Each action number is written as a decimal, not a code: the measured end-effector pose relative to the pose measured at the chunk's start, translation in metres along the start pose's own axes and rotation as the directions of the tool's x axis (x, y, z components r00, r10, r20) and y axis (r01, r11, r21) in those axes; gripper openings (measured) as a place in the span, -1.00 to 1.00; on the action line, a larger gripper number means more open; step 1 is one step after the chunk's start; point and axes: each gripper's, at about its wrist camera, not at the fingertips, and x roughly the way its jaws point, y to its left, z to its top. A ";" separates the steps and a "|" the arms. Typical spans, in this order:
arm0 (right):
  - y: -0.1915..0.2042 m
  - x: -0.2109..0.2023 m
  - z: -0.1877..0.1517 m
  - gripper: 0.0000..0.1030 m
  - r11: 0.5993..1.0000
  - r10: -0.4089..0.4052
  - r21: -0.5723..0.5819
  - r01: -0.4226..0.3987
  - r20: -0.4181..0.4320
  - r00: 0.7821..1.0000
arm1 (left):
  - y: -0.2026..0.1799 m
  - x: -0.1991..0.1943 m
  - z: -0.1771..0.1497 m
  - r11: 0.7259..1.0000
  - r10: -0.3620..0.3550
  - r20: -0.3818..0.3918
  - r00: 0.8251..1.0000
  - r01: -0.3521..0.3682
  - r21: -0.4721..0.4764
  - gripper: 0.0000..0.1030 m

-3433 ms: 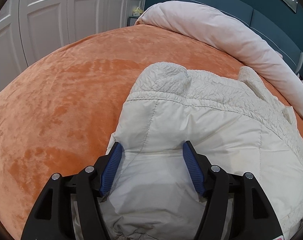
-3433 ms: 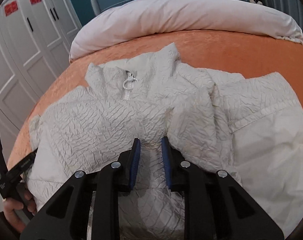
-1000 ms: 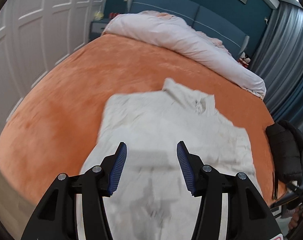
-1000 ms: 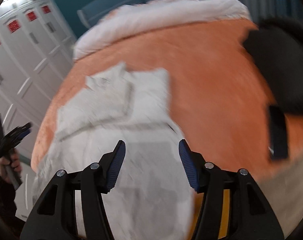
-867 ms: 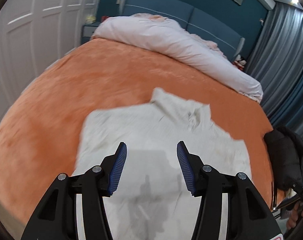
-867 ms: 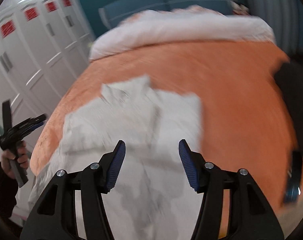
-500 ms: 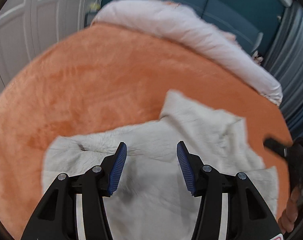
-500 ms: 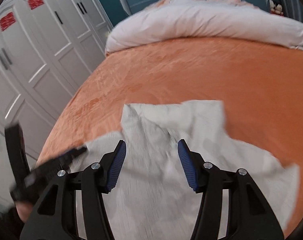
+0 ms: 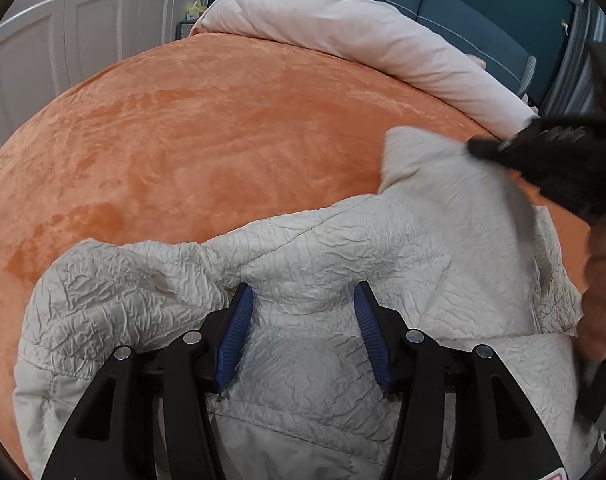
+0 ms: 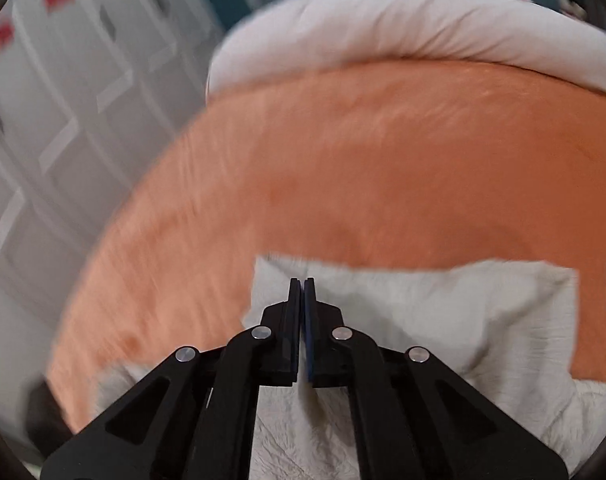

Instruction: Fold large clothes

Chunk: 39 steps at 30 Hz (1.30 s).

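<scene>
Cream-white crinkle-quilted puffer jacket is spread on orange velvet bedspread, toward near edge of bed. Fabric is puckered and wrinkled, stitched seams visible; stand-up collar is raised toward far side, one sleeve is bunched at left. Left gripper is held wide apart over jacket, nothing clamped. Right gripper is pressed together at collar edge; whether cloth is pinched cannot be told. Rolled pale pink duvet is seen along far edge of bed.
</scene>
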 end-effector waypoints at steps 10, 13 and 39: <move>-0.013 -0.009 -0.010 -0.94 0.984 -0.175 -0.012 0.175 -0.025 0.984 | -0.003 0.002 -0.001 1.000 0.016 0.007 1.000 -0.016 0.021 0.01; -0.025 -0.051 -0.013 -0.91 0.989 -0.145 -0.015 0.145 0.025 0.989 | -0.003 0.002 -0.001 1.000 0.016 0.005 1.000 -0.016 0.021 0.01; -0.120 0.016 -0.022 -0.86 0.973 -0.192 0.112 0.201 -0.088 0.977 | -0.074 0.029 0.011 0.984 -0.091 -0.066 0.994 0.100 0.147 0.20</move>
